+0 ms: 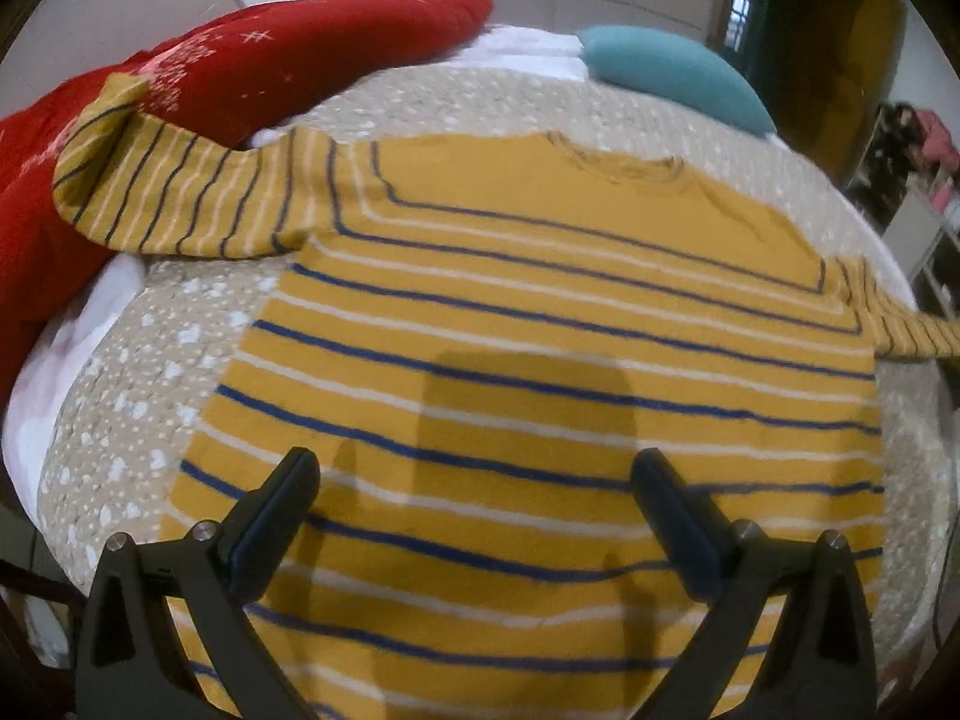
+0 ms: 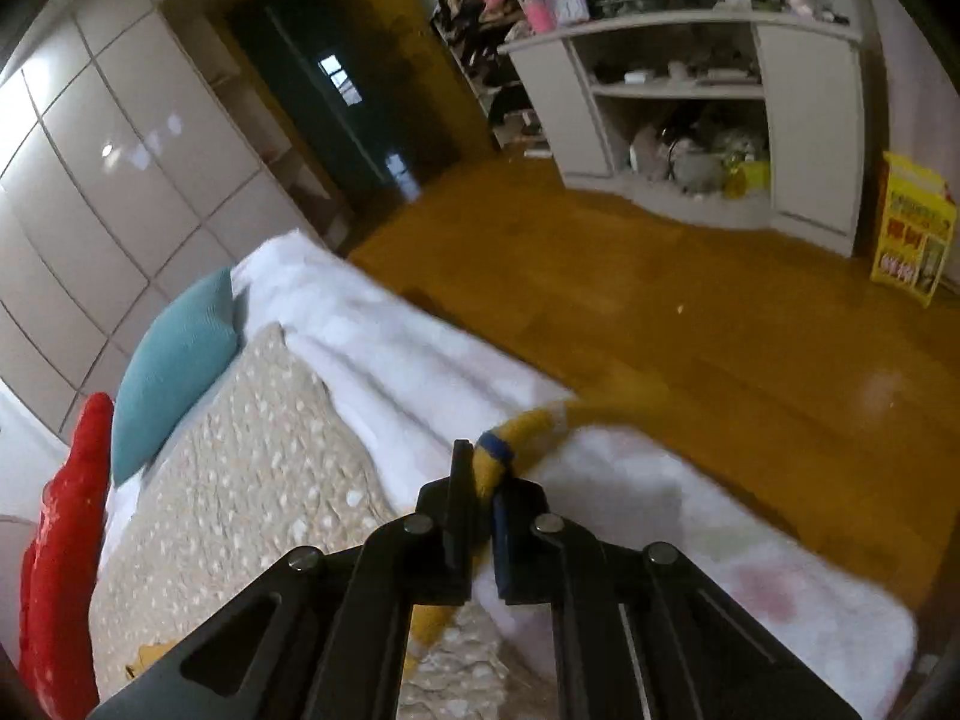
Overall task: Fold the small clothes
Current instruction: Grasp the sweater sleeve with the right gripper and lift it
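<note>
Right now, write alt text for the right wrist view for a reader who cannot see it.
The right tool is shut on a yellow sleeve with a blue stripe, held over the edge of a bed with a white blanket and a beige dotted quilt. A teal pillow and a red pillow lie at left; a wooden floor and grey shelves stand beyond.

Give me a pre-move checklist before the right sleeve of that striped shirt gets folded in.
1. Right hand-held gripper shut on the sleeve: ok.
2. Left hand-held gripper open, holding nothing, above the striped shirt: ok.
3. Shirt body flat on the beige blanket: ok.
4. Other sleeve flat: not ok, it rides up on the red pillow.
5. Grip firmness on the sleeve: cannot tell.
</note>
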`<state>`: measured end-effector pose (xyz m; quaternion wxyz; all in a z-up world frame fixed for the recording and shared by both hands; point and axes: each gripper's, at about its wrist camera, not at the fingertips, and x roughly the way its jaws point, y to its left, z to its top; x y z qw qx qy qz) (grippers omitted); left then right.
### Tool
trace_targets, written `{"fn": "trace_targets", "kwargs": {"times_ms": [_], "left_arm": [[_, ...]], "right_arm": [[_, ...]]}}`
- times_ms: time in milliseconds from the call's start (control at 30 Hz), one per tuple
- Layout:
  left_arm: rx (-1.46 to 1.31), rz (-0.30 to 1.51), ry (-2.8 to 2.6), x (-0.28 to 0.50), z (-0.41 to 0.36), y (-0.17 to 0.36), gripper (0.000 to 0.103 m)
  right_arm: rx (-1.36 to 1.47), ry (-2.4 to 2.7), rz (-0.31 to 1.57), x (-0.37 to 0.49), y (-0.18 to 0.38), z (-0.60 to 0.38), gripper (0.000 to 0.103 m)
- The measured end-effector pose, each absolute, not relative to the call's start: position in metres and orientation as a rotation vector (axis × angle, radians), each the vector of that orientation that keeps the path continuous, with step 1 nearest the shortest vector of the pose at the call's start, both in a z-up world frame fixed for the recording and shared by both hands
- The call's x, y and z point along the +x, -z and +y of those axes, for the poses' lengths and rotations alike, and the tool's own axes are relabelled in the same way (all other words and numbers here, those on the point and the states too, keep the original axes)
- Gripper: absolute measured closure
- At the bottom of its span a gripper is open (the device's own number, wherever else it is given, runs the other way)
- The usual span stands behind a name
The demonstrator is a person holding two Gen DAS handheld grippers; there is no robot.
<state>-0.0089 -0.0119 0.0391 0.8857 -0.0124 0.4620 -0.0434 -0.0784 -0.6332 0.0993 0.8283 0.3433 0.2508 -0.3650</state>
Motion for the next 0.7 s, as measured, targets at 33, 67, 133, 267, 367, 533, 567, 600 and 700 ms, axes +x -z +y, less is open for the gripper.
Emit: {"fn": "trace_targets", "kwargs": {"times_ms": [33, 67, 133, 267, 367, 533, 567, 600, 700], "left_arm": [[-0.038, 0.957, 0.088, -0.010, -0.007, -0.041, 0.000], [-0.048, 0.955, 0.086, -0.012, -0.002, -0.042, 0.000], [-0.077, 0.951, 0.089, -0.018, 0.009, -0.044, 0.000], [-0.107, 0.941, 0.090, -0.034, 0.032, -0.047, 0.000], [-0.127, 0.921, 0.071, -0.046, 0.055, -0.049, 0.000], [-0.189, 0.898, 0.042, -0.061, 0.097, -0.047, 0.000], [-0.202, 0.895, 0.034, -0.064, 0.105, -0.046, 0.000], [-0.217, 0.892, 0.026, -0.066, 0.114, -0.045, 0.000], [-0.255, 0.890, 0.007, -0.072, 0.136, -0.039, 0.000]], "right_arm": [[0.705, 0.771, 0.534, -0.077, -0.108, -0.628, 0.098], [0.657, 0.767, 0.537, -0.073, -0.119, -0.615, 0.097], [0.590, 0.732, 0.539, -0.062, -0.134, -0.590, 0.097], [0.466, 0.579, 0.571, -0.022, -0.156, -0.507, 0.097], [0.373, 0.416, 0.615, 0.026, -0.160, -0.426, 0.097], [0.266, 0.144, 0.712, 0.103, -0.142, -0.288, 0.097], [0.245, 0.108, 0.729, 0.110, -0.135, -0.264, 0.097], [0.221, 0.072, 0.746, 0.119, -0.128, -0.240, 0.097], [0.142, -0.033, 0.809, 0.149, -0.100, -0.169, 0.097]]}}
